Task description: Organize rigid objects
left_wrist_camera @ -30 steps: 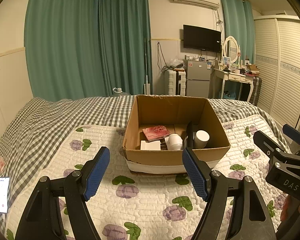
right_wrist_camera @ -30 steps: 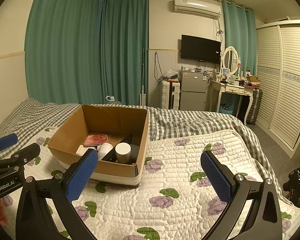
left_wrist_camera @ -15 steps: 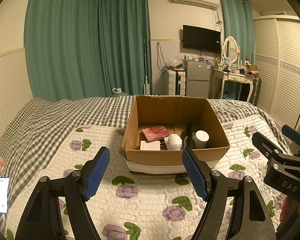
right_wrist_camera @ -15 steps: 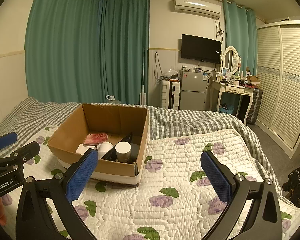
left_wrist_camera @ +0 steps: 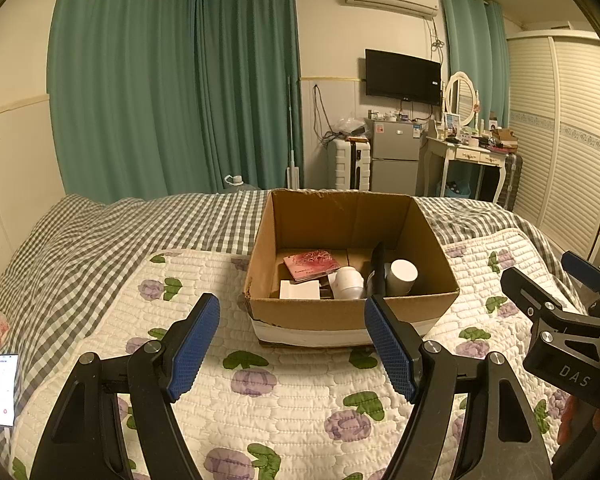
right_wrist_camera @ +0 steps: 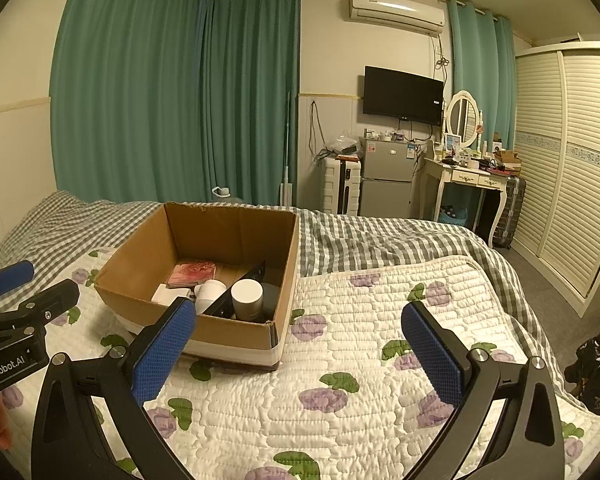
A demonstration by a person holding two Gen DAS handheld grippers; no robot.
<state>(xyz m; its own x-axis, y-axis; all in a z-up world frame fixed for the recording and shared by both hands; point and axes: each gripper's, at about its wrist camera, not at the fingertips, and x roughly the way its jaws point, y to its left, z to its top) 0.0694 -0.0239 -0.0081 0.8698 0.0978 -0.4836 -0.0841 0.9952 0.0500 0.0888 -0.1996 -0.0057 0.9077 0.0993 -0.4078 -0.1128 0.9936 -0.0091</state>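
An open cardboard box (left_wrist_camera: 352,312) stands on the quilted bed; it also shows in the right wrist view (right_wrist_camera: 140,264). Inside lie a pink booklet (left_wrist_camera: 310,266), a white flat box (left_wrist_camera: 300,290), a white jar on its side (left_wrist_camera: 349,283), an upright white cylinder (left_wrist_camera: 403,276) and a black flat item (left_wrist_camera: 377,270). My left gripper (left_wrist_camera: 292,346) is open and empty, just in front of the box. My right gripper (right_wrist_camera: 300,348) is open and empty, to the right of the box.
A phone (left_wrist_camera: 5,389) lies at the bed's left edge. The flowered quilt (right_wrist_camera: 380,320) stretches right of the box. A fridge (right_wrist_camera: 386,178), dressing table (right_wrist_camera: 468,178) and wardrobe (right_wrist_camera: 572,160) stand beyond the bed.
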